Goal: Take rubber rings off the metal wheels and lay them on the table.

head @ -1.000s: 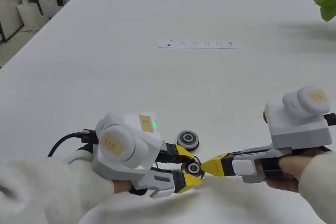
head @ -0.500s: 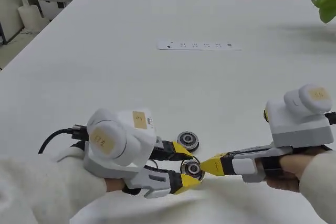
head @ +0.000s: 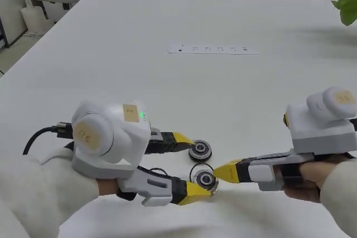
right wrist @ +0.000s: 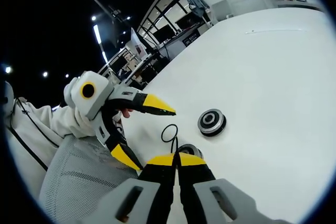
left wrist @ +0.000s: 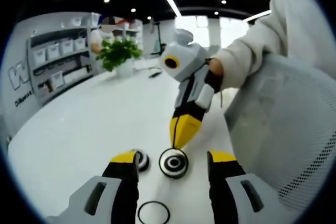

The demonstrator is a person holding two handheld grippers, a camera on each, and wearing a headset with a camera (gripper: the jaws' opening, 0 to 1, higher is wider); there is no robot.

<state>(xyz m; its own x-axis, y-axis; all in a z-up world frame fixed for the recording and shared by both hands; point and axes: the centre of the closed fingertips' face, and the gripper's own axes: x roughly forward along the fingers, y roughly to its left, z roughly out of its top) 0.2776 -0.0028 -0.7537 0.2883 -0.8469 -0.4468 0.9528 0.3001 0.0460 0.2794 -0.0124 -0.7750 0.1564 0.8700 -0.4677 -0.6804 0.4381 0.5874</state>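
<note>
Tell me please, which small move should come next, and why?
Probably close the open left gripper on the far wheel, which seems to wear a black ring. One rubber ring already lies loose on the table between the left jaws, and the shut right gripper rests at the near wheel.
</note>
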